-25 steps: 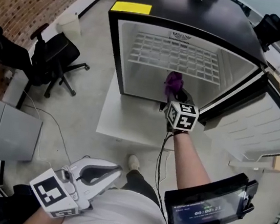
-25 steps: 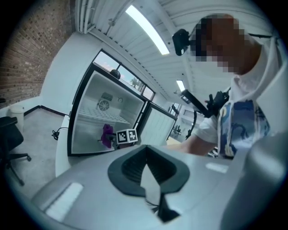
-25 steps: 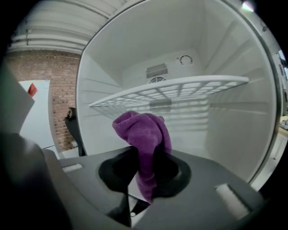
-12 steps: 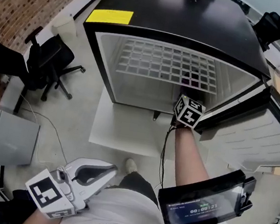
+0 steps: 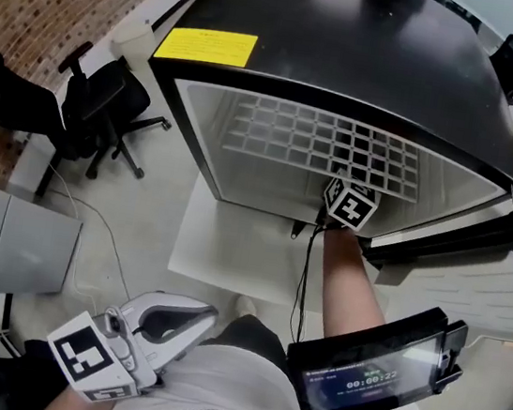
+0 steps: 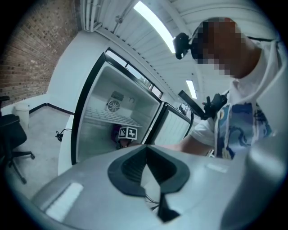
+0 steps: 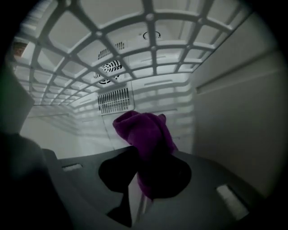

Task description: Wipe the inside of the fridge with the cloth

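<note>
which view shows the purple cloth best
The right gripper view: the purple cloth fills its centre, clamped in the right hand-held gripper. The left gripper view shows a distant purple speck; the head view hides it.

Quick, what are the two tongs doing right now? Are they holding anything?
Left tongs: closed, holding nothing.
Right tongs: closed on the purple cloth, inside the fridge.

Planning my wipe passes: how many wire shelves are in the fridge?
1: the wire shelf spans the fridge interior, above the right gripper and its cloth. Lower ones may be hidden.
</note>
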Demonstrator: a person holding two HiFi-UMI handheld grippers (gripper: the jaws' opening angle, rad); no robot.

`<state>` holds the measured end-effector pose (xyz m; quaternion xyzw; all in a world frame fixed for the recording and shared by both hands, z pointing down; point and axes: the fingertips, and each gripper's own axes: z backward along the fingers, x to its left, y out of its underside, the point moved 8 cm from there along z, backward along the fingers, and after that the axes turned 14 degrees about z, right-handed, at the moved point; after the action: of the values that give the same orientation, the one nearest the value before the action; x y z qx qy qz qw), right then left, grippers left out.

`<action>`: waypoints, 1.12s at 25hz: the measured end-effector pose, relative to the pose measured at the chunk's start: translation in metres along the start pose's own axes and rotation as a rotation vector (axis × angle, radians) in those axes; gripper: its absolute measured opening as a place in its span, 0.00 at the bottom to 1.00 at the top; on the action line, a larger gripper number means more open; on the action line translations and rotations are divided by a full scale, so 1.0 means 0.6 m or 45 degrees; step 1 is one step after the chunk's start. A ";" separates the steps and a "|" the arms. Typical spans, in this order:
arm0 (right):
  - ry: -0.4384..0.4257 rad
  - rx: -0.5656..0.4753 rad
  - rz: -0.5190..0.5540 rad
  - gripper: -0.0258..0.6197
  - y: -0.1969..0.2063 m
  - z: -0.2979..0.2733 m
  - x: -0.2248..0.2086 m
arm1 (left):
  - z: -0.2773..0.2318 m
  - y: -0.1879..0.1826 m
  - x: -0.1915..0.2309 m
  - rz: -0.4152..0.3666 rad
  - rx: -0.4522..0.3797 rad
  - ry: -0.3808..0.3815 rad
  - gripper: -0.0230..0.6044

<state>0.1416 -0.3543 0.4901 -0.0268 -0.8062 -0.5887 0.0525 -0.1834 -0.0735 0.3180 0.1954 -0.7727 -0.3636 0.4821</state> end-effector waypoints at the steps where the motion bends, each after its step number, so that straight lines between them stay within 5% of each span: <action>1: -0.022 -0.008 0.010 0.16 -0.003 -0.005 0.011 | 0.001 -0.002 0.002 0.007 -0.006 -0.006 0.05; 16: -0.437 -0.019 0.166 0.16 -0.062 -0.073 0.209 | 0.019 -0.038 0.008 0.061 -0.103 -0.137 0.05; 28: -0.594 -0.094 0.169 0.16 -0.060 -0.052 0.294 | 0.064 0.007 0.015 0.075 -0.129 -0.182 0.05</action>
<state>-0.0359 -0.3982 0.4858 -0.2170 -0.7710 -0.5908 -0.0974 -0.2214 -0.0624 0.3160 0.1216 -0.7912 -0.4010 0.4454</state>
